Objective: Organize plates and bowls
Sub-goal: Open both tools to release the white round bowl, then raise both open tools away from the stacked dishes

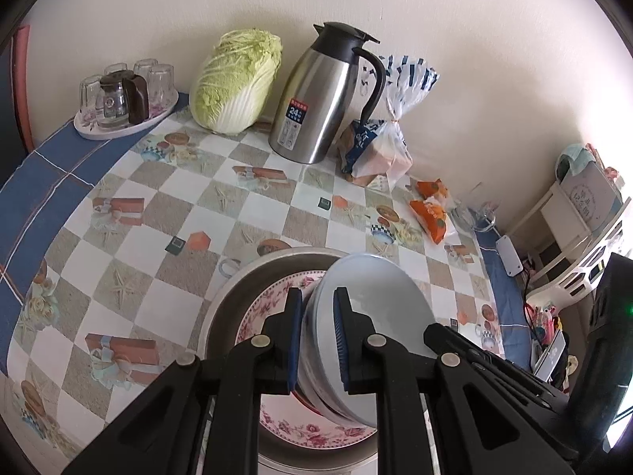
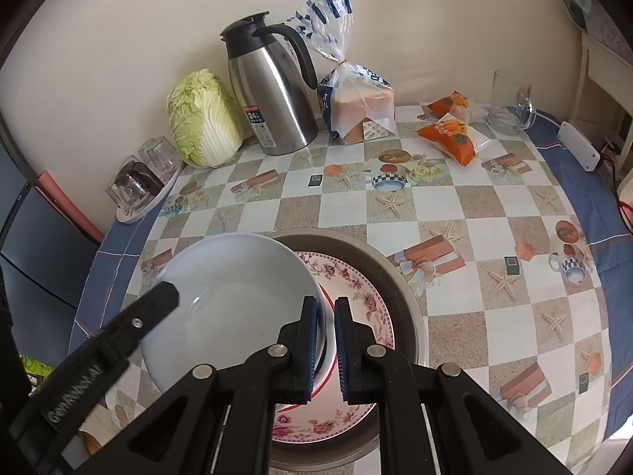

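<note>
While both grippers clamp opposite rims of one pale blue bowl (image 2: 237, 297), the bowl hangs tilted over a floral plate (image 2: 364, 297) that lies inside a grey metal basin (image 2: 399, 277) at the lower centre of each frame. In the left wrist view, the left gripper (image 1: 318, 340) has its jaws narrowed onto the bowl's wall, one blue pad inside and one outside; the bowl (image 1: 379, 297) fills the space just right of the pads. In the right wrist view, the right gripper (image 2: 326, 340) is likewise pinched on the bowl's right rim, and the black finger of the left gripper (image 2: 158, 301) enters from the lower left, touching the opposite rim.

Beyond the basin, the checked tablecloth (image 2: 455, 206) is bare in the middle. Along the wall at the top stand a napa cabbage (image 2: 201, 118), a steel thermos jug (image 2: 273, 91), a bagged bread loaf (image 2: 356, 99), two orange snack packets (image 2: 455, 130) and a glass mug (image 2: 510, 103). A tray of upturned glasses (image 2: 142, 182) sits at the left table edge. All are well apart from the bowl.
</note>
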Action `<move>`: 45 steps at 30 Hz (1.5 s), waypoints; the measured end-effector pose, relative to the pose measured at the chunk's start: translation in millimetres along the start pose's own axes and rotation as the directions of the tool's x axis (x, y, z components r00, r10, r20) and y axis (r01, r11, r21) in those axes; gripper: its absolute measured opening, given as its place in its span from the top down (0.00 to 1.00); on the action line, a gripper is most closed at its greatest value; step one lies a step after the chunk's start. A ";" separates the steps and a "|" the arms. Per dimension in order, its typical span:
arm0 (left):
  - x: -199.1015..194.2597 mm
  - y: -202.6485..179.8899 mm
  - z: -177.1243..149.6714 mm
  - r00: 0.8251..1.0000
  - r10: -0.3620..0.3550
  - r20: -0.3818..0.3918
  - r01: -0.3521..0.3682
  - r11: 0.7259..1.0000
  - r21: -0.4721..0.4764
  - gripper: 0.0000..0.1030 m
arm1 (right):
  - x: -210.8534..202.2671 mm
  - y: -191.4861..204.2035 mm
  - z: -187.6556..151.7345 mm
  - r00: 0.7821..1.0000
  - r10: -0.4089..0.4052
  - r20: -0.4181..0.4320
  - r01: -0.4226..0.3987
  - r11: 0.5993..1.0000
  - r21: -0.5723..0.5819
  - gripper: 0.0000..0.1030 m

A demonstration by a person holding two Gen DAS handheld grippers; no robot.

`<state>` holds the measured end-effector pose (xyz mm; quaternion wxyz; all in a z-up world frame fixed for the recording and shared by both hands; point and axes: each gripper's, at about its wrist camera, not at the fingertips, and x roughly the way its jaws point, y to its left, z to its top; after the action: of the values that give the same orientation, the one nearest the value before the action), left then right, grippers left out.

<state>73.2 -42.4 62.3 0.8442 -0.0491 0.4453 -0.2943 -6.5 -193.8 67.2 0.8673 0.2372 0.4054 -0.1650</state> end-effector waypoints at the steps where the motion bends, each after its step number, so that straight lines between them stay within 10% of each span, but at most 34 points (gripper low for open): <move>1: -0.6 0.3 0.3 1.000 0.001 0.002 -0.001 1.000 0.000 0.85 | 0.0 -0.1 0.0 1.000 0.000 -0.001 0.000 1.000 0.000 0.89; 6: -3.4 1.4 1.6 1.000 0.004 0.006 -0.004 1.000 0.001 0.81 | -1.5 0.6 0.2 1.000 -0.002 0.003 0.002 1.000 -0.007 0.89; 8: -5.0 1.7 1.8 1.000 0.008 0.011 -0.008 1.000 0.004 0.55 | -2.3 1.3 0.1 1.000 0.000 0.002 0.000 1.000 -0.017 0.84; 12: -7.9 4.0 2.3 1.000 0.013 0.018 -0.013 1.000 -0.003 0.49 | -3.6 3.3 -0.8 1.000 -0.006 0.010 0.006 1.000 -0.030 0.47; 25: -10.3 27.1 3.4 0.986 0.163 0.027 -0.161 0.985 -0.057 0.14 | -5.6 5.1 -1.0 0.999 -0.033 0.035 0.035 0.998 -0.060 0.02; 45: -33.6 38.6 -5.4 0.952 0.276 0.132 -0.275 0.961 -0.028 0.11 | -32.1 -0.1 -11.1 0.989 -0.003 0.149 0.015 0.997 -0.078 0.00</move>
<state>72.0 8.5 70.1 0.9049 -0.0104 0.3911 -0.1677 -33.2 -184.9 86.1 0.9030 0.1880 0.3469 -0.1700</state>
